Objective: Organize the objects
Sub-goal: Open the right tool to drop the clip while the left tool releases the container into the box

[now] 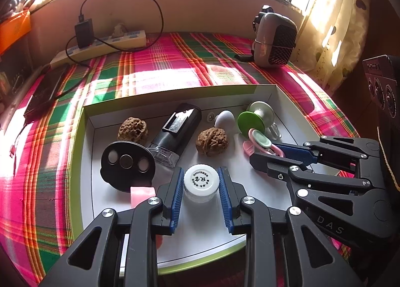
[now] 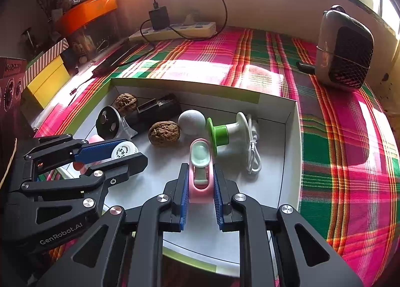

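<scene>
A white box with a green rim (image 1: 82, 122) (image 2: 292, 137) lies on the plaid cloth and holds several small things. My left gripper (image 1: 202, 182) (image 2: 125, 154) is shut on a small jar with a white cap (image 1: 201, 179) (image 2: 124, 151) in the box's near part. My right gripper (image 2: 200, 179) (image 1: 270, 153) is shut on a pink and pale-green clip-like toy (image 2: 200, 169) (image 1: 260, 141) at the box's right side. Two walnuts (image 1: 212, 141) (image 1: 132, 129), a black bottle (image 1: 178, 127), a black disc (image 1: 127, 162), a white egg (image 1: 225, 118) and a green spool (image 1: 252, 118) lie in the box.
A pink piece (image 1: 141, 194) lies by my left fingers. A white cable (image 2: 253, 154) lies beside the spool. A small heater (image 1: 275, 39) (image 2: 345, 52) stands at the back right, a power strip (image 1: 105, 44) with a charger at the back left, a dark tablet (image 1: 42, 92) at left.
</scene>
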